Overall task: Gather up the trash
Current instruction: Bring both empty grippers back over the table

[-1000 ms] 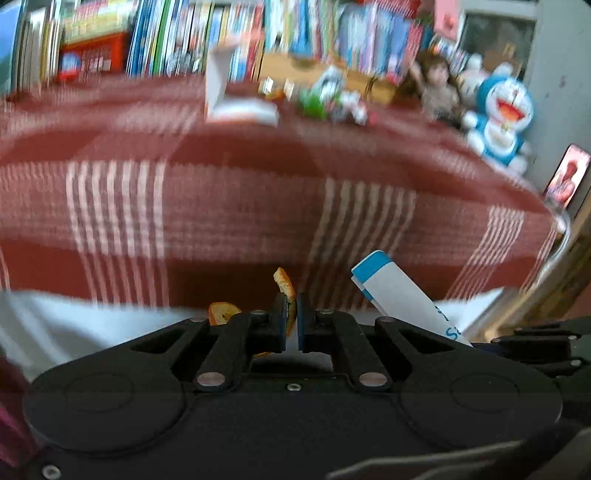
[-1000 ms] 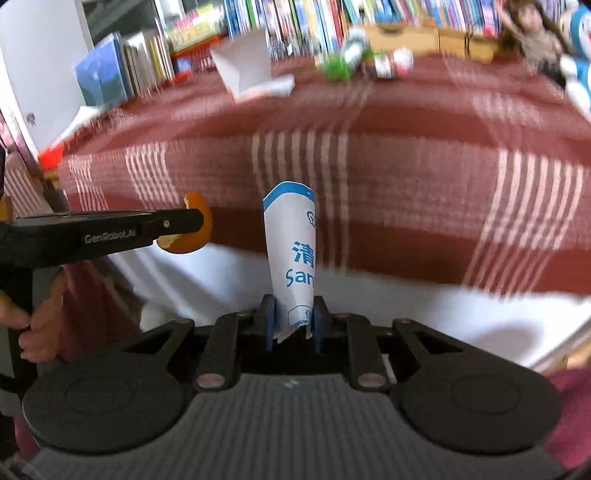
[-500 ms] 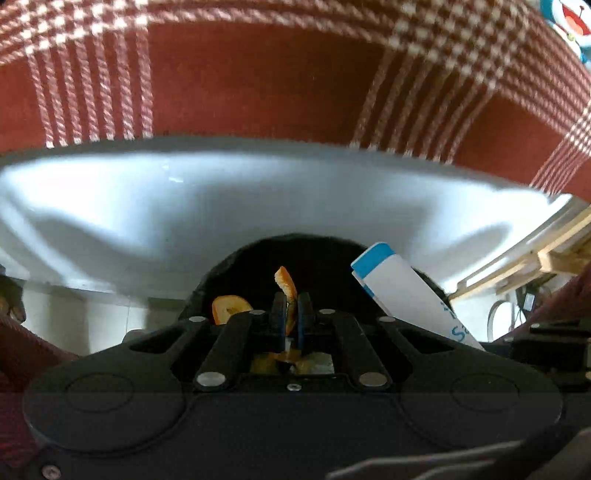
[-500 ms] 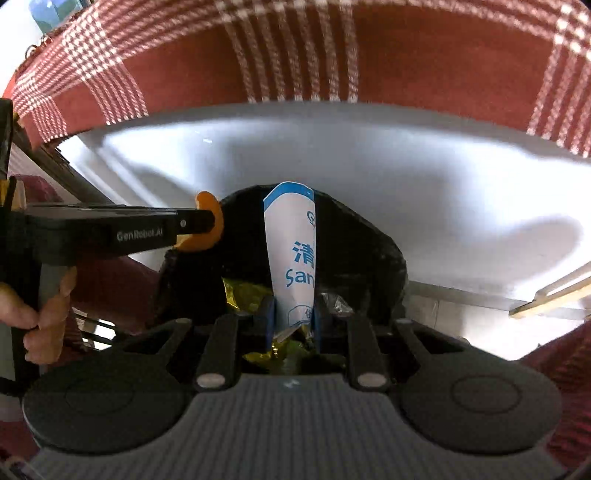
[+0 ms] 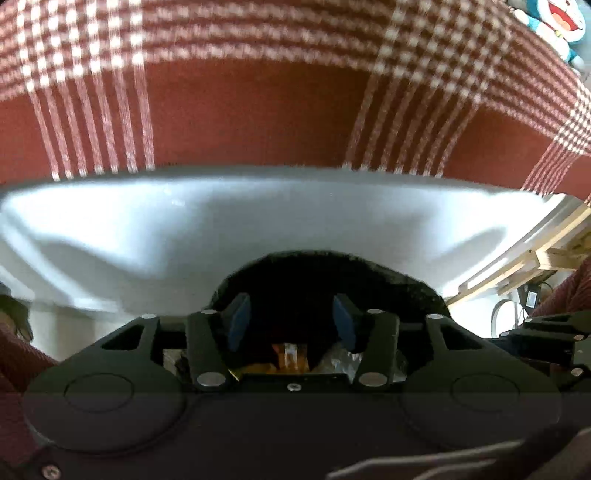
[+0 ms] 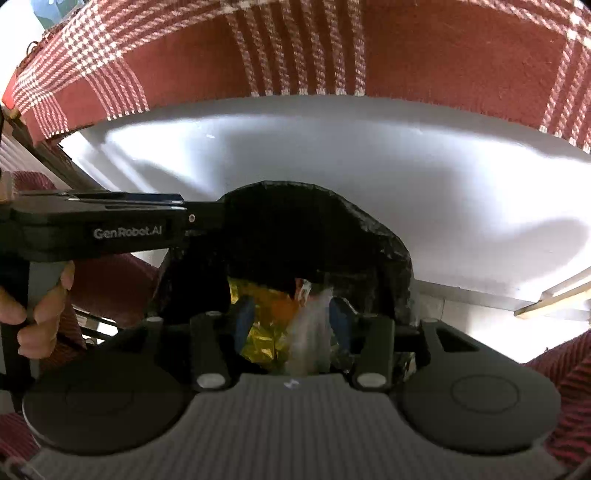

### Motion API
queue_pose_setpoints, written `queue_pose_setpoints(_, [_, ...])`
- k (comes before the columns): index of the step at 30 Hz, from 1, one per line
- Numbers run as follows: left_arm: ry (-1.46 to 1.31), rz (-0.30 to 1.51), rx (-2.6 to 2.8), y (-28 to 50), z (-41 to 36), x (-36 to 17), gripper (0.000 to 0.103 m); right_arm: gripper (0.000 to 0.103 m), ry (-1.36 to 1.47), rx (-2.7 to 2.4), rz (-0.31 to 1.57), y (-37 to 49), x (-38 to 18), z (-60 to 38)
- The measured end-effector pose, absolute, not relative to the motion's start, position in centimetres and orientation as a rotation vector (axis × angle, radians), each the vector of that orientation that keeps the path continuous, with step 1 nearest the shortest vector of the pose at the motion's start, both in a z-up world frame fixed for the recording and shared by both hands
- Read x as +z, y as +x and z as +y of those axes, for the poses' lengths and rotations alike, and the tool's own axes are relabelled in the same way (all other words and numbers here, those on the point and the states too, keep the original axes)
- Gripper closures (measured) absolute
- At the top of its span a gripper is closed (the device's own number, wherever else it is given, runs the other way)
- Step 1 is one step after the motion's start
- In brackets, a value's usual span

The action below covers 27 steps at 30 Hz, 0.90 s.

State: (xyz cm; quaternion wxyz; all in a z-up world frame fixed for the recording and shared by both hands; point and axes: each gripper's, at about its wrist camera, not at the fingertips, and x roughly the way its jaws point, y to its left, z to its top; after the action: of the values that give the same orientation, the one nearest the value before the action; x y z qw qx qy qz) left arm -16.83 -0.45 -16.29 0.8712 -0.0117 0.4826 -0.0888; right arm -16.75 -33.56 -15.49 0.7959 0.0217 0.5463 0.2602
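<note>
A black-lined trash bin (image 6: 314, 236) stands below the table's edge, directly under both grippers. My left gripper (image 5: 291, 321) is open over the bin (image 5: 325, 273), with nothing between its fingers. My right gripper (image 6: 291, 321) is open too. Below it lie a crumpled gold wrapper (image 6: 262, 325), an orange scrap (image 6: 284, 306) and a pale wrapper (image 6: 310, 332) inside the bin. The left gripper's body (image 6: 110, 229) reaches in from the left in the right wrist view, held by a hand (image 6: 40, 314). An orange piece (image 5: 291, 356) shows low between the left fingers, down in the bin.
A red and white checked tablecloth (image 5: 258, 103) hangs over the white table edge (image 5: 258, 221) just ahead of the bin. Wooden slats (image 5: 535, 266) sit at the right. A blue toy (image 5: 561, 26) peeks in at the top right.
Both grippers have opened over the bin. The orange peel left the left gripper and the blue and white wrapper left the right one; both dropped out of sight into the bin.
</note>
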Motion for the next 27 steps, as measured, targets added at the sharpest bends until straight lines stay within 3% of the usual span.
queue_pose_setpoints(5, [-0.002,0.936,-0.185,-17.0,-0.4,-13.8,0.043,0.041,0.049,0.556,1.129,-16.7,-14.1,-33.9])
queue_pose_setpoints(13, [0.018,0.773,-0.213,-16.8,-0.3,-7.7,0.020,0.040,0.069,0.544,0.959,-15.5,-8.8,-35.6])
queue_pose_setpoints(27, [0.029,0.473,-0.133,-11.6,0.6,2.2,0.010,0.031,0.049,0.478,0.607,-10.7,0.9,-37.8])
